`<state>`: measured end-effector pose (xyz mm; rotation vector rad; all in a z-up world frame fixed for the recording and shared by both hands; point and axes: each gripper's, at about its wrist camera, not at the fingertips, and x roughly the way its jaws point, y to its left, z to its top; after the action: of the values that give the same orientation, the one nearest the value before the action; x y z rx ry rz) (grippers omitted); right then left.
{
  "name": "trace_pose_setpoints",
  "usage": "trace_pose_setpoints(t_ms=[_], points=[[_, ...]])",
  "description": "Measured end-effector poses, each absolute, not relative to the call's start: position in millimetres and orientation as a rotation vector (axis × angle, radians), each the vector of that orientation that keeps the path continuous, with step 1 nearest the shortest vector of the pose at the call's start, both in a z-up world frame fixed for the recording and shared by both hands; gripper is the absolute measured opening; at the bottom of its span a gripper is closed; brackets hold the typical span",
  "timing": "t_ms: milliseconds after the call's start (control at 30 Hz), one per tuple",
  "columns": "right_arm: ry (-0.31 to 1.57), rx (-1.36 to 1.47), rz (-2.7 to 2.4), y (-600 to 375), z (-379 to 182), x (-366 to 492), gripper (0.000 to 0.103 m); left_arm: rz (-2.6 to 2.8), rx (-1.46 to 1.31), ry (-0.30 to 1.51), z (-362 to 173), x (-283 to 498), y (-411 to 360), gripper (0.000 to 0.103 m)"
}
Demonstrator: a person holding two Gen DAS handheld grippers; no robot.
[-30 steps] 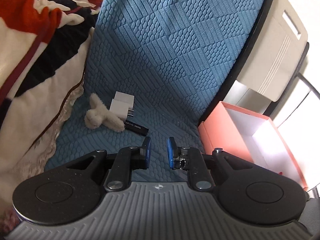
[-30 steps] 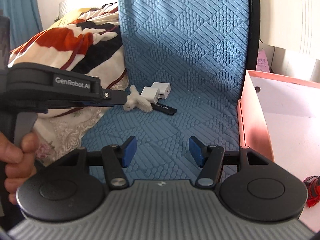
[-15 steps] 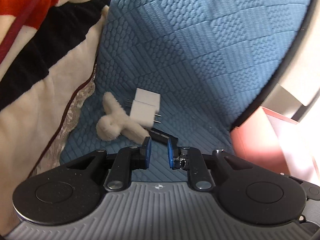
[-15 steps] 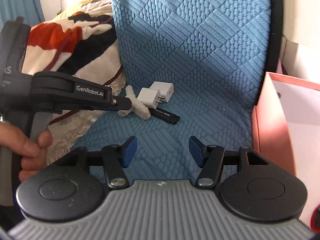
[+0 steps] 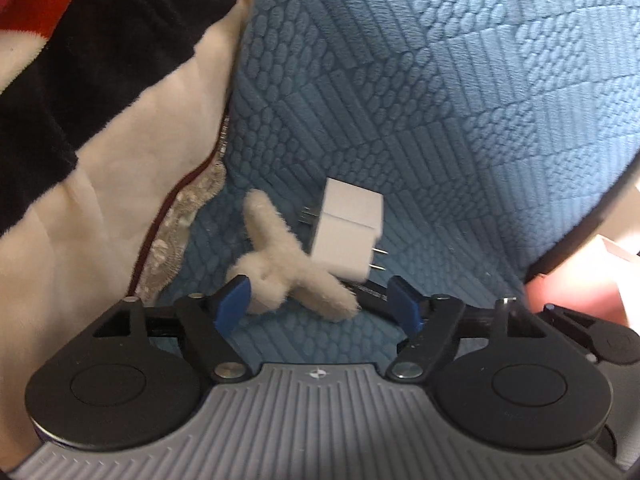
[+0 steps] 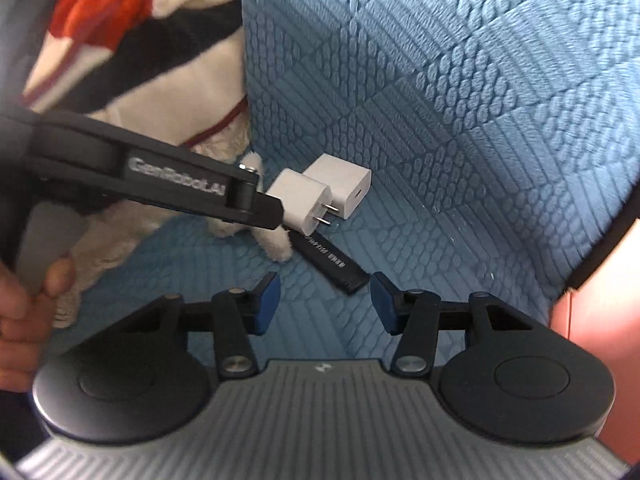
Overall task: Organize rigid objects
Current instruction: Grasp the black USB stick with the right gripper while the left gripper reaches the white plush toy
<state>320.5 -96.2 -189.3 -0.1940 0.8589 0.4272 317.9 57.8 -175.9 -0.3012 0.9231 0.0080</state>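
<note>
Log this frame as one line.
left gripper: open, straddling fluffy toy | right gripper: open, empty, near black stick | chargers: untouched

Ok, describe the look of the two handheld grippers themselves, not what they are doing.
Both match. The left gripper has blue pads on black jointed finger links, two round black discs and a ribbed grey body with a small emblem. The right gripper is built alike. From the side, the left one shows a black arm with white "GenRobot.AI" lettering and a grey handle. No sleeve or cable shows.
</note>
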Motion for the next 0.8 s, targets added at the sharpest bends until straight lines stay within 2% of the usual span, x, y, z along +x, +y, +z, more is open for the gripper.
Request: trace_pose_setpoints(t_ms=[367, 433, 467, 800], points=[[0.904, -0.227, 0.465, -91.2, -221.8, 352.7, 0.05, 0.088, -0.373, 0.979, -198.9, 328.7, 66.4, 0.081], [0.917, -0.248, 0.472, -89.3, -223.9, 350.9, 0.045, 0.085, -0.4, 0.998, -204.0, 329.5, 67.5, 0.081], [0.932, -0.224, 0.483, -90.6, -222.8, 351.2, 0.035, 0.088, -0.418, 1.008, -207.1, 330.4, 68.8, 0.081], [0.95, -0.27, 0.491, -84.7, -212.4, 330.4, 0.03, 0.09, -0.424, 0.985, -213.4, 332.9, 66.2, 0.08]])
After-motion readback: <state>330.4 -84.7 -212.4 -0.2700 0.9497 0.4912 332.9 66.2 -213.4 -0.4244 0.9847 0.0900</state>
